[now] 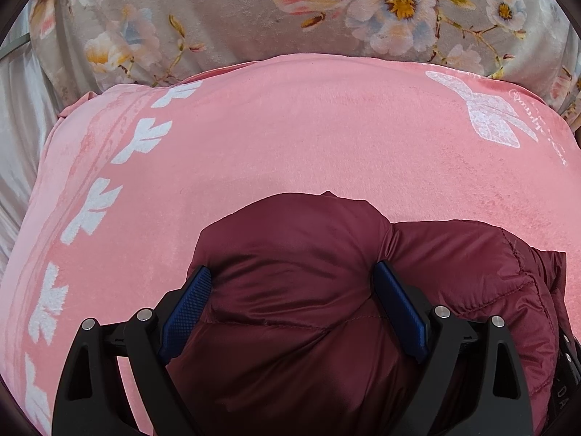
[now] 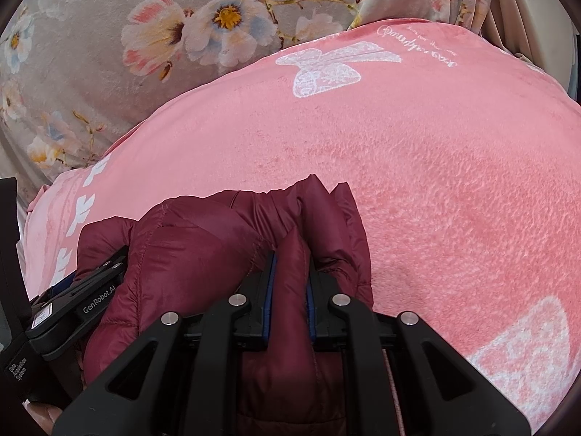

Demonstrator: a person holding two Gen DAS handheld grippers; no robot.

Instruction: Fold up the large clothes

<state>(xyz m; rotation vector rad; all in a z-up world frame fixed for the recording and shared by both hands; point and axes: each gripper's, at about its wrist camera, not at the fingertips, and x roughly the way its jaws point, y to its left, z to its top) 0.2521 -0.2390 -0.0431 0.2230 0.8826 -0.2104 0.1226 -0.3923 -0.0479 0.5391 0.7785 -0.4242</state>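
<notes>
A dark red quilted puffer jacket (image 1: 290,254) lies bunched on a pink blanket (image 1: 290,138). My left gripper (image 1: 292,279) stands wide open, its blue pads on either side of a puffed fold of the jacket. In the right wrist view my right gripper (image 2: 290,272) is shut on a narrow fold of the jacket (image 2: 218,250), which rises between the pads. The left gripper's body (image 2: 72,305) shows at the left, pressed into the jacket. The rest of the jacket is hidden under the grippers.
The pink blanket (image 2: 435,167) has white butterfly and leaf prints and covers most of the surface. A grey floral blanket (image 1: 254,11) lies beyond it. Pale sheet folds (image 1: 18,127) show at the far left.
</notes>
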